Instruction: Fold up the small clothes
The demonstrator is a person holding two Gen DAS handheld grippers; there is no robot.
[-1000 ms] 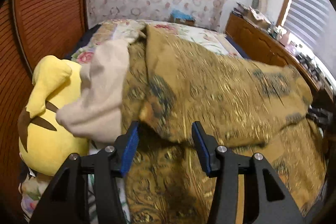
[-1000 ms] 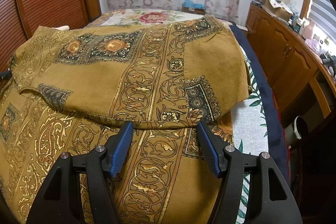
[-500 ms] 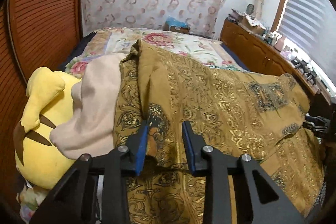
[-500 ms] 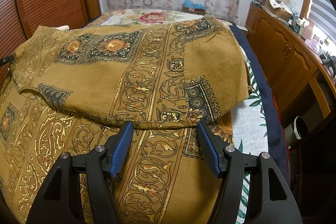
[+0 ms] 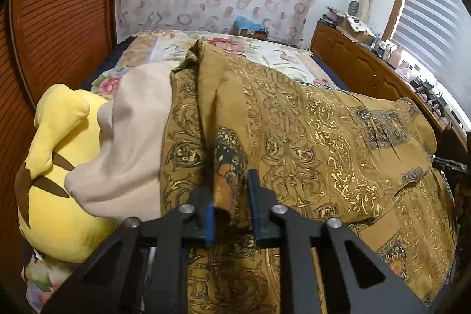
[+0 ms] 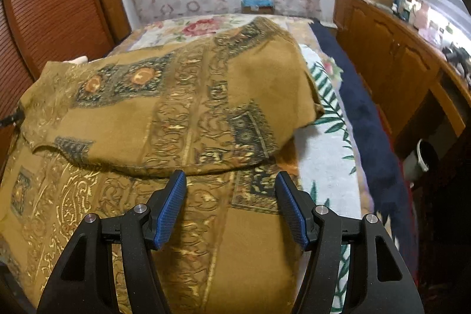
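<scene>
Left wrist view: the left gripper (image 5: 229,206) has just been closing and its jaws now pinch a fold of the mustard patterned garment (image 5: 294,119) spread on the bed (image 5: 282,55). At 9 o'clock lie a yellow plush toy (image 5: 59,167) and a beige cloth (image 5: 132,137), barely visible from the other side.

Right wrist view: the right gripper (image 6: 231,206) hovers wide and empty over the garment (image 6: 176,108); its folded edge sits at 12 o'clock. Only here does the bed's right edge show. The fold looks half begun; next, the right gripper likely needs to grasp that edge.
</scene>
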